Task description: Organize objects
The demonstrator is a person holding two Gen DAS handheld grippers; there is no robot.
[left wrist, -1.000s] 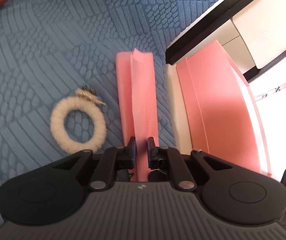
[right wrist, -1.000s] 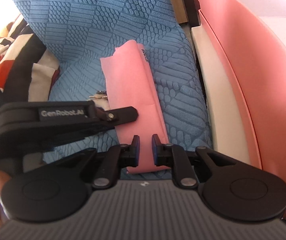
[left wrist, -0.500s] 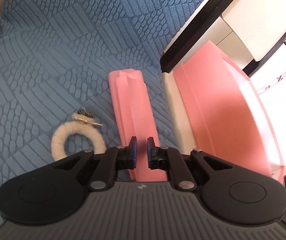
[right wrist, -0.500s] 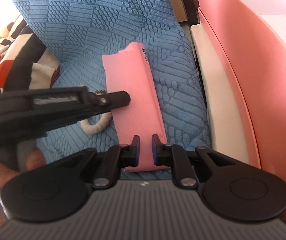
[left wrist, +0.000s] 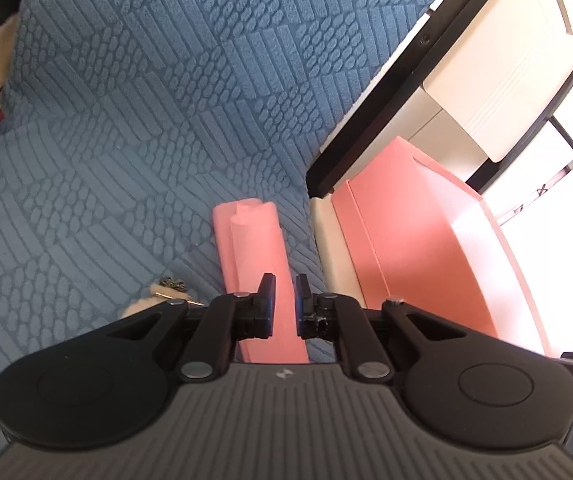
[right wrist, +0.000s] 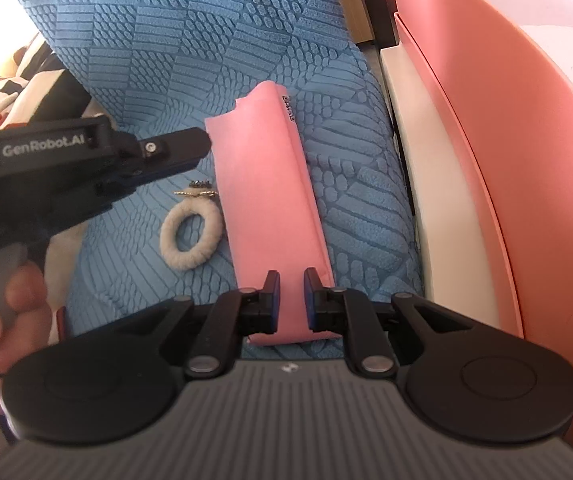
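The right gripper (right wrist: 289, 286) is keeping its jaws nearly closed, a narrow gap left, pinching nothing; the near end of the folded pink cloth (right wrist: 264, 208) is lying on the blue quilted bedspread (right wrist: 222, 28) just beyond and beneath them. The left gripper (left wrist: 284, 290) is likewise nearly closed and carrying nothing, hovering above the same cloth (left wrist: 254, 256). Left of the right jaws, a white fluffy ring (right wrist: 191, 236) with a small gold ornament is resting beside the cloth. Farther left, the other gripper's body is reading "GenRobot.AI". Right of the jaws, a pink box (right wrist: 498, 152) is standing.
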